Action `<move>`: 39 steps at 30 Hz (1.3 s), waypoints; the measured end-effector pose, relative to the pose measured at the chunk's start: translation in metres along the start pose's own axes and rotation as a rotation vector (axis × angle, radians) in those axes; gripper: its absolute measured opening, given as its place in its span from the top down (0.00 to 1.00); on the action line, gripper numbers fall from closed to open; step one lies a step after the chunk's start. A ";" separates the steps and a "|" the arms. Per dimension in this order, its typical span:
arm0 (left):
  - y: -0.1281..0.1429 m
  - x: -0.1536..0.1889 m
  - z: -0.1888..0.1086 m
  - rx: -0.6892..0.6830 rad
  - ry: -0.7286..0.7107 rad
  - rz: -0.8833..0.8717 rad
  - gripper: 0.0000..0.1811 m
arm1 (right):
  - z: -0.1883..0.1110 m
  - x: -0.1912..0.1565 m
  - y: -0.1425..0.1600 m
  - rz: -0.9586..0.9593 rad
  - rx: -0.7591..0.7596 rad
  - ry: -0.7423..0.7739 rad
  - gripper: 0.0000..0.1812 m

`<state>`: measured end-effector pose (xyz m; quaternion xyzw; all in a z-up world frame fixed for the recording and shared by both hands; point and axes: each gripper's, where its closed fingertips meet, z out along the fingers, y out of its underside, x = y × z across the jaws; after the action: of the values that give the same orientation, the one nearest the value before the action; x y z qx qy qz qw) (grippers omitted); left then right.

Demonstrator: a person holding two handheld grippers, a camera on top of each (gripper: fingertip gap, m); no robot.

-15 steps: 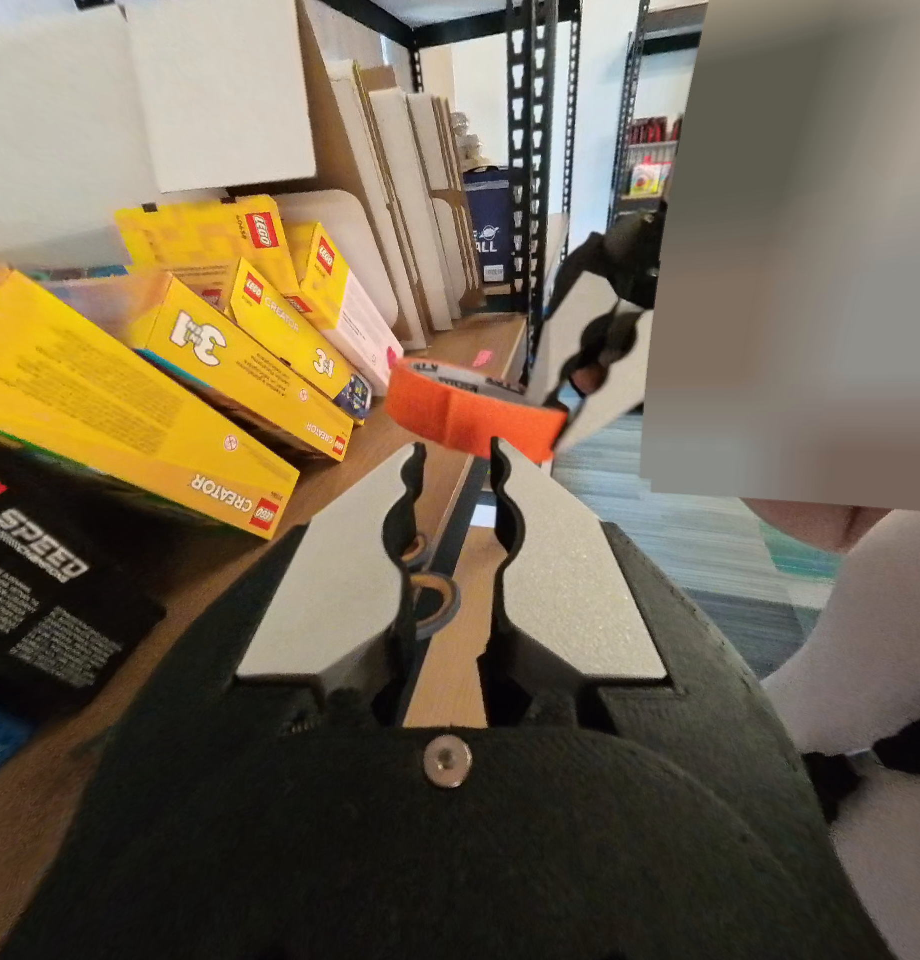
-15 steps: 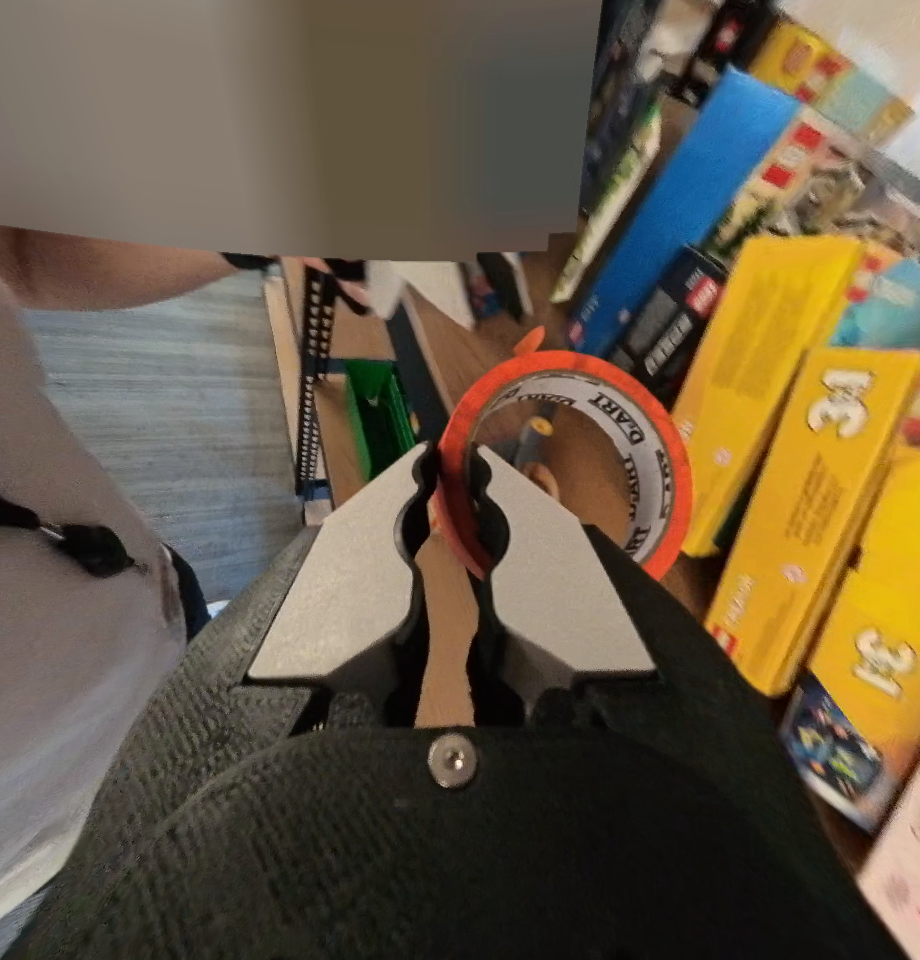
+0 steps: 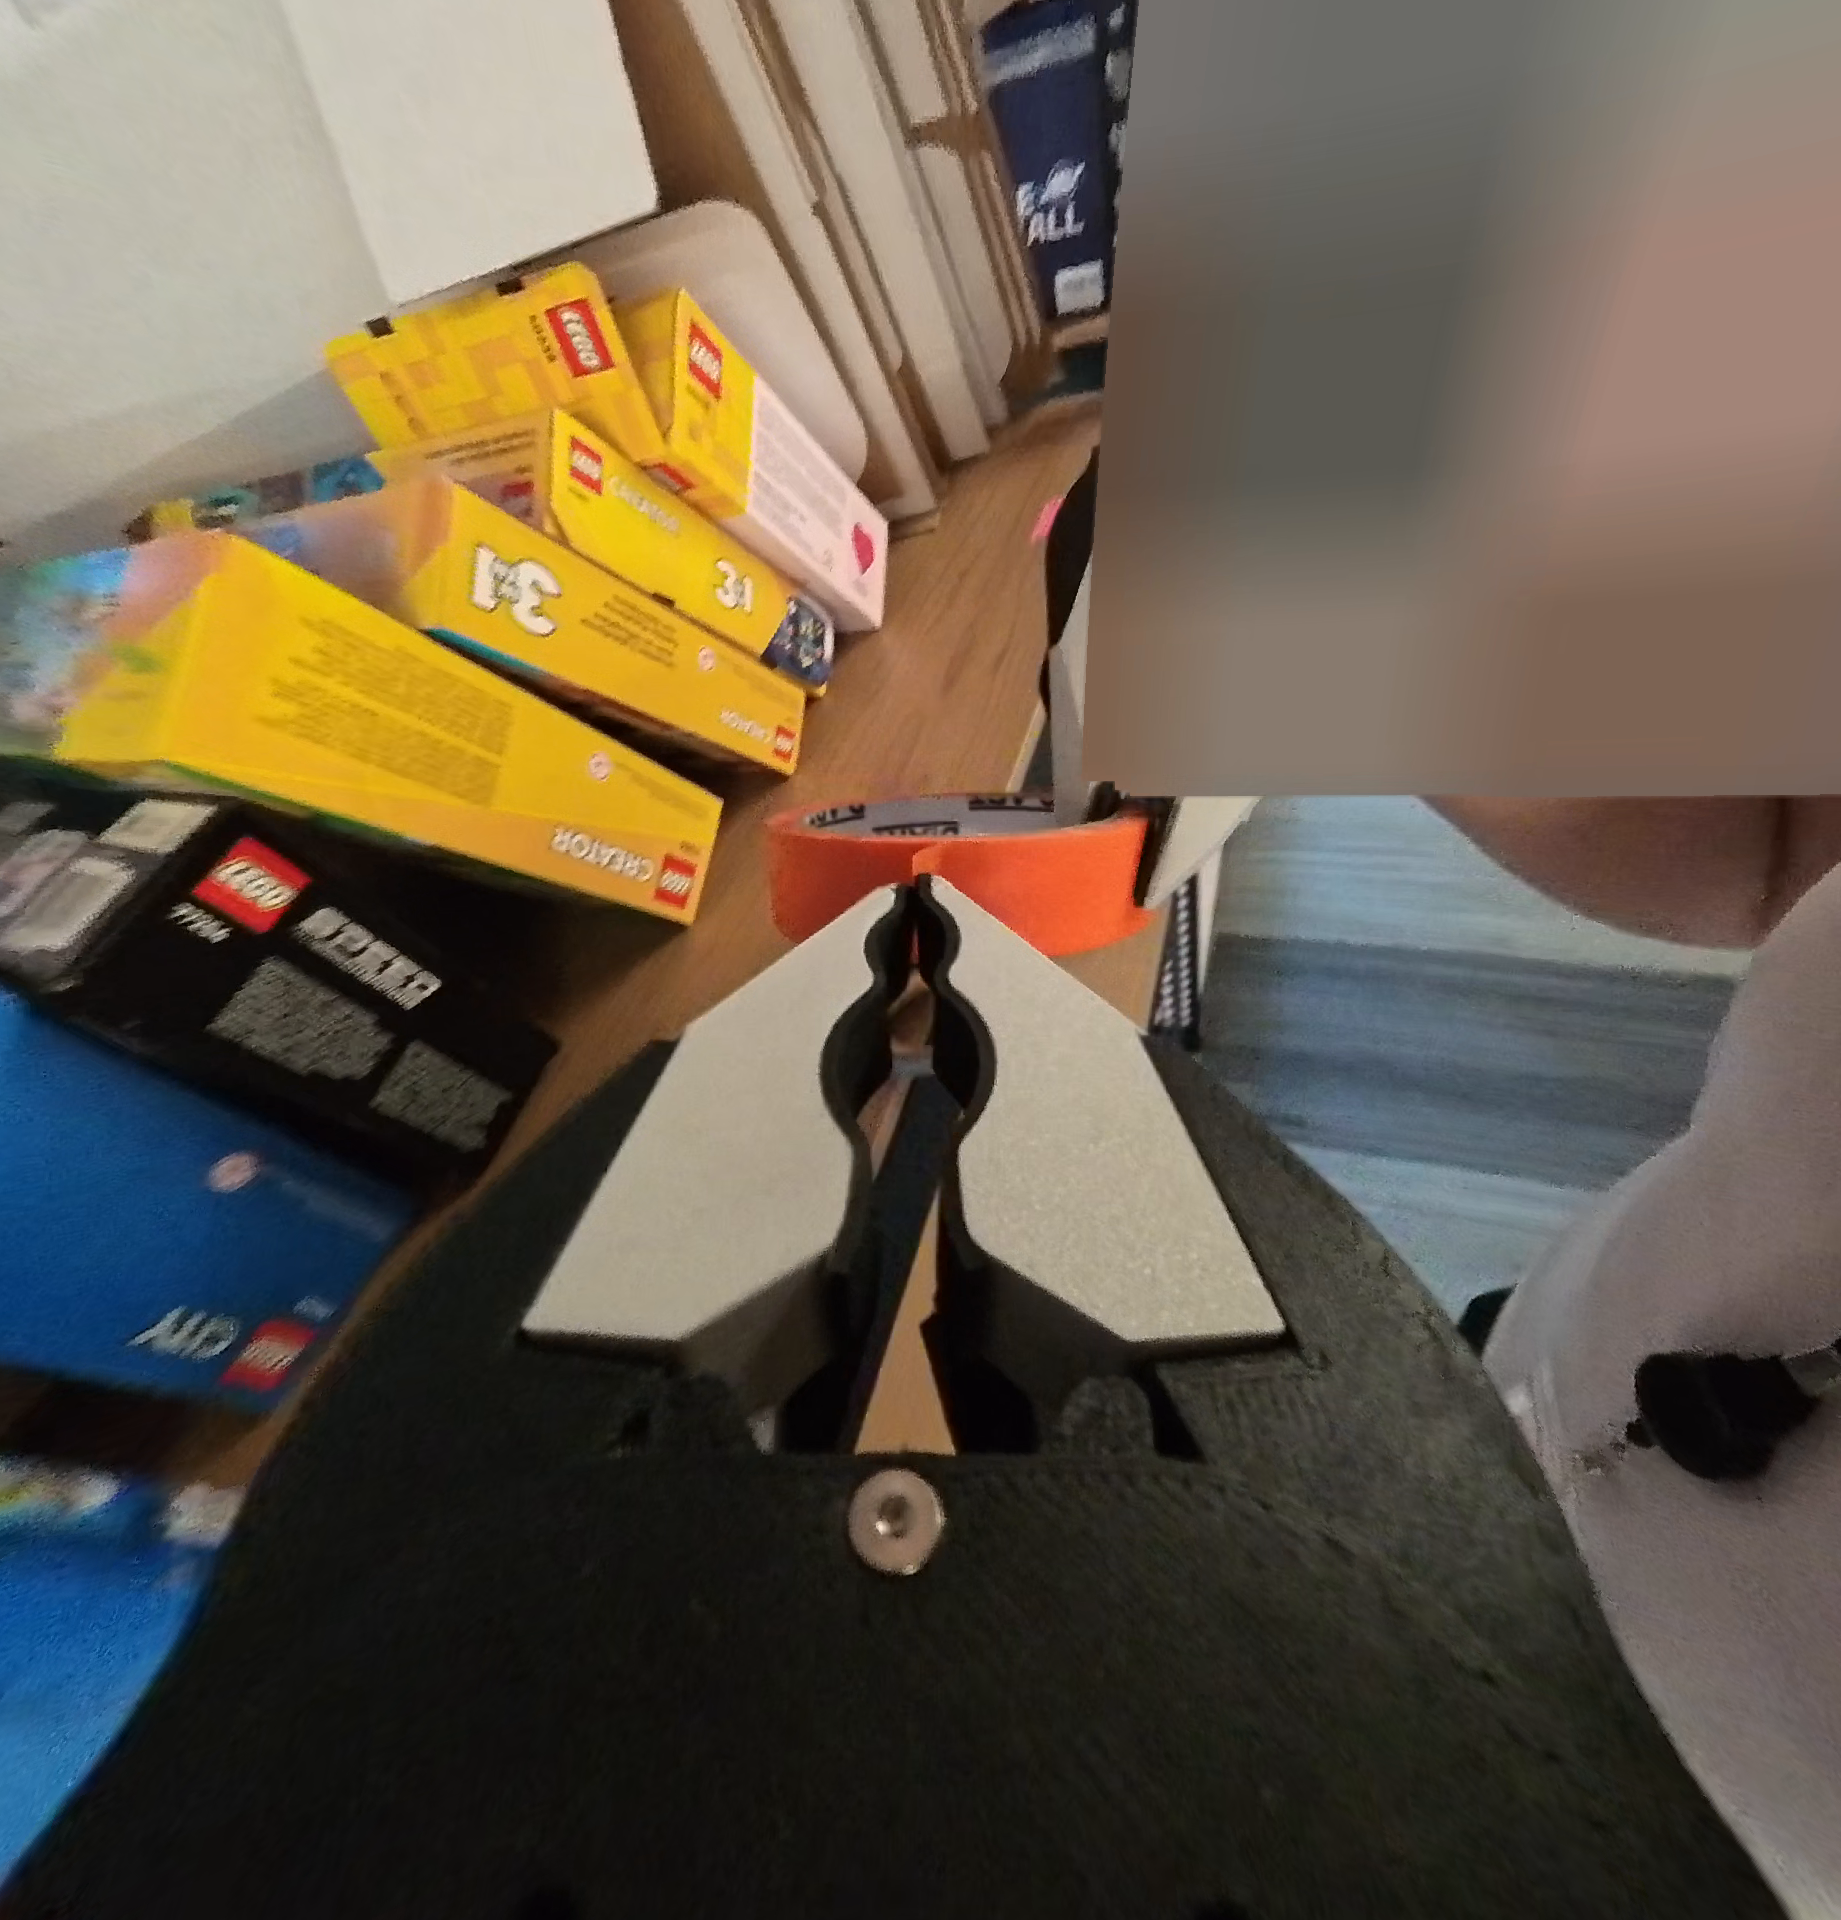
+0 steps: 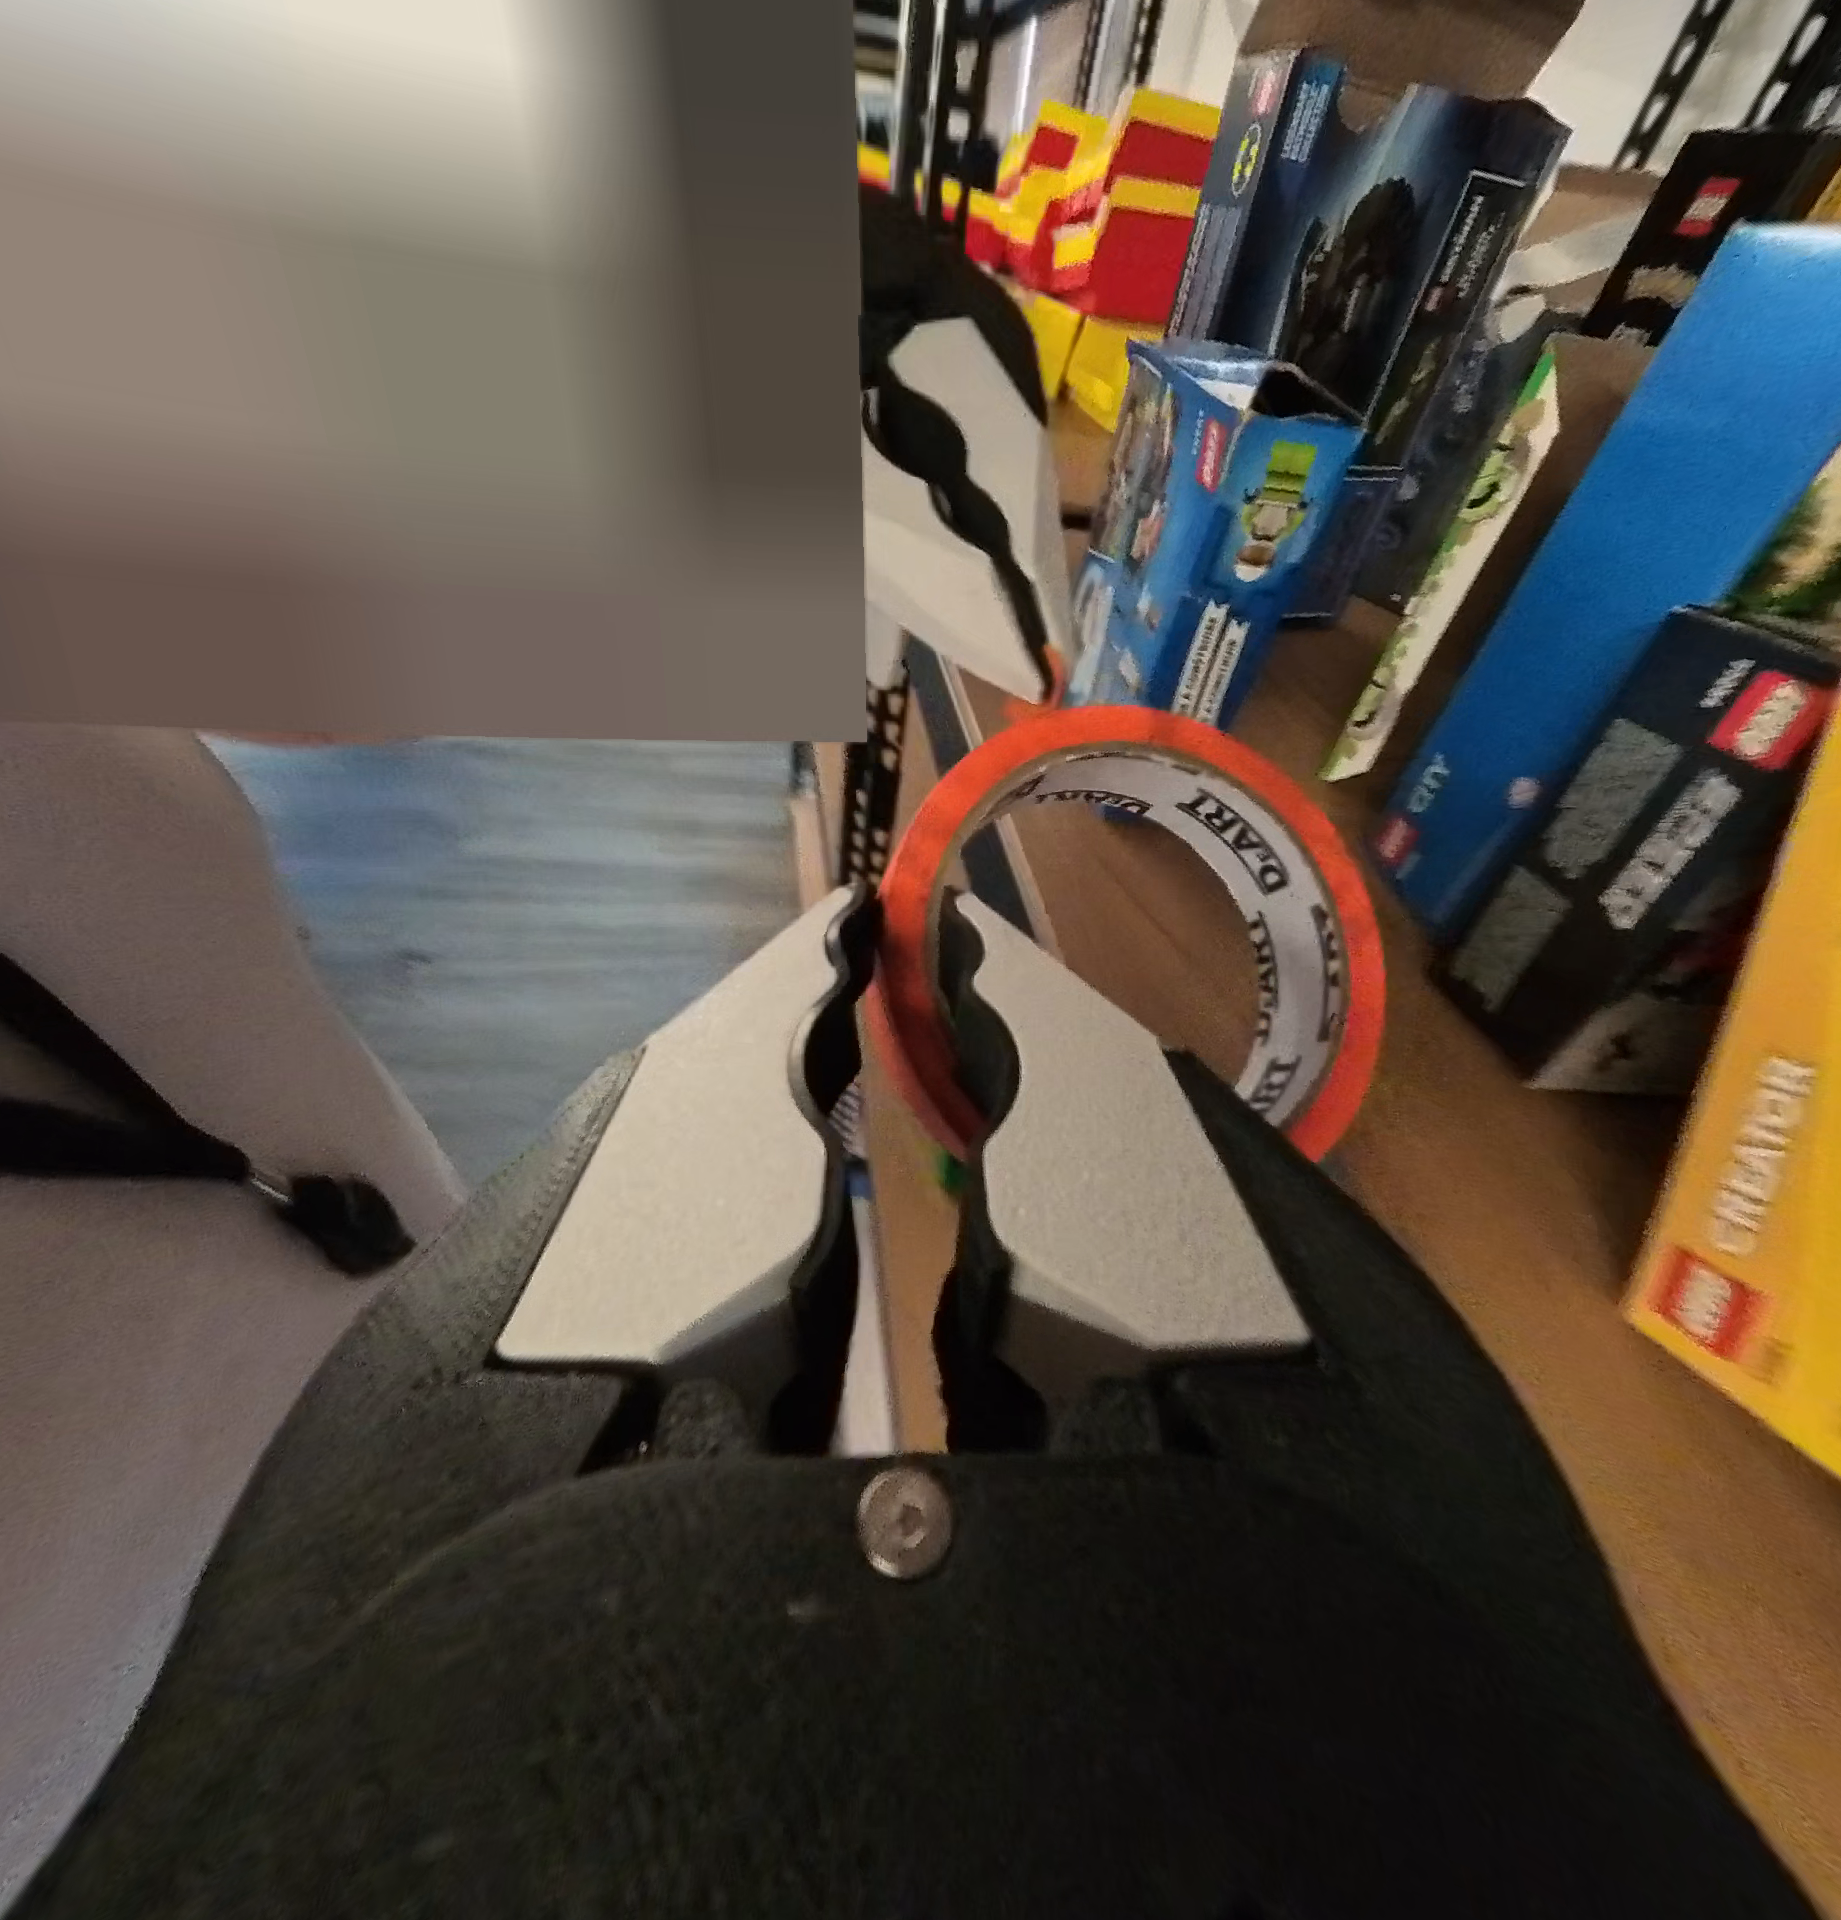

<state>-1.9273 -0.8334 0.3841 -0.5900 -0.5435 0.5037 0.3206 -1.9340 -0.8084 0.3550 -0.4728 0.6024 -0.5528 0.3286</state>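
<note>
An orange tape roll (image 4: 1357,935) with a white printed core is held in the air over the wooden shelf (image 4: 1467,1195). My right gripper (image 4: 911,920) is shut on the roll's wall, one finger outside the ring and one inside. In the left wrist view the roll (image 3: 1009,883) lies edge-on just past my left gripper (image 3: 921,894), which is shut on the tape's loose end flap. The left gripper also shows in the right wrist view (image 4: 1046,665), with an orange bit at its tips. The right gripper's finger (image 3: 1181,857) shows at the roll's right side, partly hidden.
Yellow toy-brick boxes (image 3: 396,707), a black box (image 3: 303,966) and a blue box (image 3: 116,1195) lie along the shelf's left side. Upright blue boxes (image 4: 1622,582) and a yellow box (image 4: 1789,1195) stand beside the roll. A black metal upright (image 4: 874,790) marks the shelf edge; carpet floor (image 3: 1467,1039) lies beyond.
My left gripper was open just below the roll; it has moved up and shut on the tape's end flap. The right gripper still holds the roll, now tilted differently.
</note>
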 end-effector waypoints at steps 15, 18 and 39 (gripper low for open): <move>0.051 -0.047 -0.148 -0.313 0.092 0.157 1.00 | 0.179 -0.014 -0.024 0.676 0.163 0.011 0.95; 0.061 -0.057 -0.163 -0.322 0.167 0.184 1.00 | 0.200 -0.011 -0.020 0.758 0.214 0.069 0.95; 0.041 -0.079 -0.165 -0.591 0.328 0.026 1.00 | 0.213 -0.035 -0.055 0.310 0.430 0.161 0.74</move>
<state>-1.7509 -0.8905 0.4125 -0.7375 -0.5997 0.2267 0.2124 -1.7148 -0.8478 0.3674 -0.2493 0.5606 -0.6468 0.4530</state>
